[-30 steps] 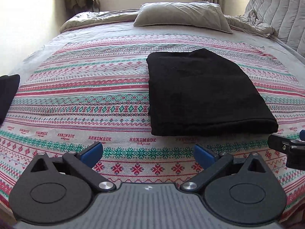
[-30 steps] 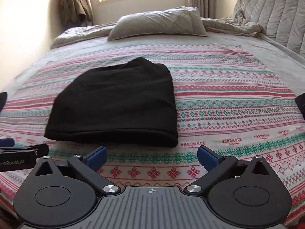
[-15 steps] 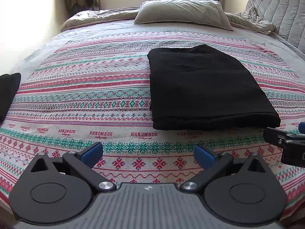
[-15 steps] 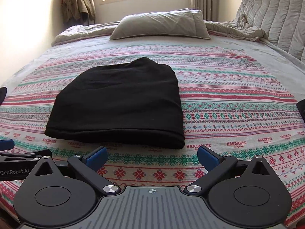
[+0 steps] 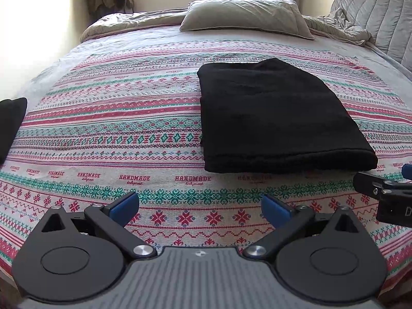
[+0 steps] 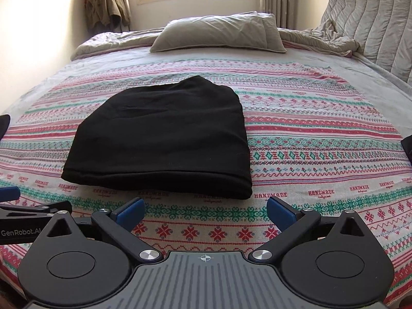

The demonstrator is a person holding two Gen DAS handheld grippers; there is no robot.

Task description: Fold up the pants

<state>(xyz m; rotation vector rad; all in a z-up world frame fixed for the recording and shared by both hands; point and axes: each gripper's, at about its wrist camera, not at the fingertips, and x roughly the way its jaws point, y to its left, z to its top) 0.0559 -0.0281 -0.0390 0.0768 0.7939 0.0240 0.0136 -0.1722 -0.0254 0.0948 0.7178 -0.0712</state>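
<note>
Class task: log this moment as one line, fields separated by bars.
pants: folded, flat on bed | left tongs: open, empty | right tongs: open, empty

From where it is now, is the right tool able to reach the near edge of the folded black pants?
Probably yes. The right tool is open and empty, and the folded black pants lie flat just ahead of it. Only bare patterned bedspread lies between them, and the left tool stays aside.
</note>
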